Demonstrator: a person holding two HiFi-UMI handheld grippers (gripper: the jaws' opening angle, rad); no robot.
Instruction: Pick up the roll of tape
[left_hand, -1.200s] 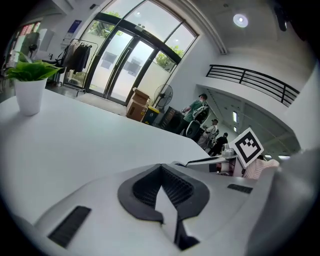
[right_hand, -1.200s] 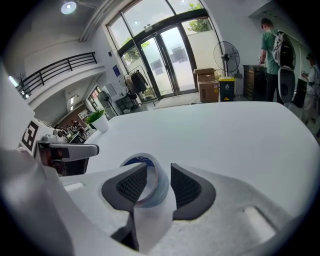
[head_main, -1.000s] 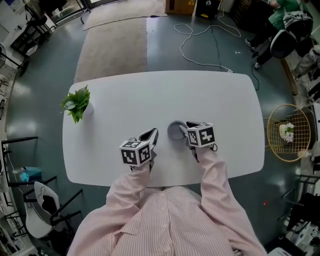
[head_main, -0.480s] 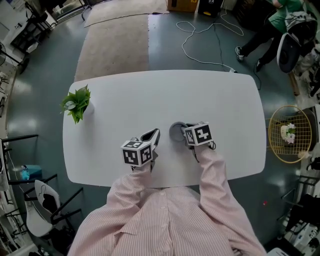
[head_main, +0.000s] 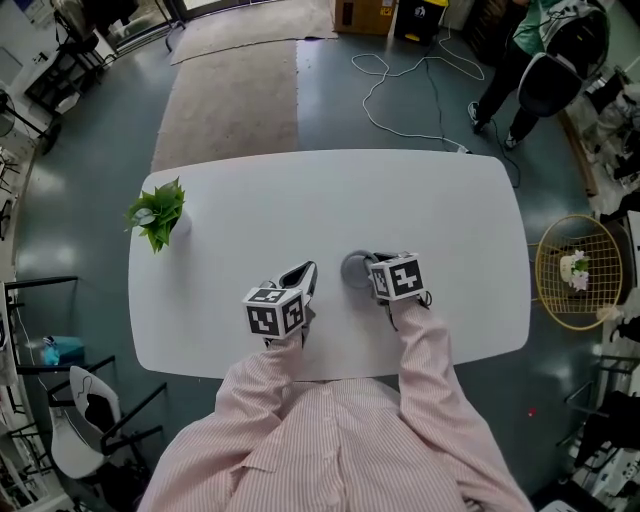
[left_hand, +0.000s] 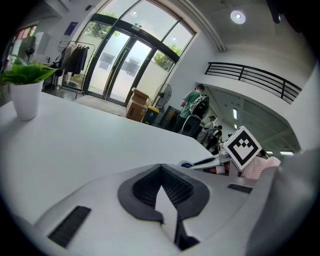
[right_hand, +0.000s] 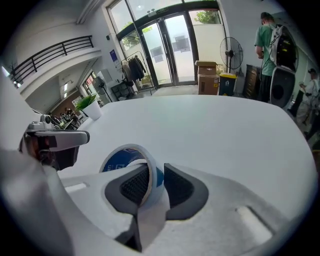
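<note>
The roll of tape (head_main: 354, 268), white-rimmed with a blue core, lies on the white table (head_main: 420, 200) in front of me. My right gripper (head_main: 371, 268) reaches steeply down onto its right side. In the right gripper view the roll of tape (right_hand: 124, 156) has its near wall between the two pads of the right gripper (right_hand: 155, 174), one pad inside the ring and one outside. The jaws have just been closing and both pads sit against that wall. My left gripper (head_main: 305, 273) rests to the left of the roll, apart from it. The left gripper (left_hand: 161, 168) shows its tips together with nothing between them.
A small potted plant (head_main: 157, 212) stands near the table's far left edge. A wire basket (head_main: 578, 265) stands on the floor to the right, a chair (head_main: 85, 420) at the lower left. A person (head_main: 540, 40) and loose cables are beyond the far right corner.
The right gripper's jaws have narrowed onto the tape's wall. Both hands have stayed where they were. The person at the back right has walked further left.
</note>
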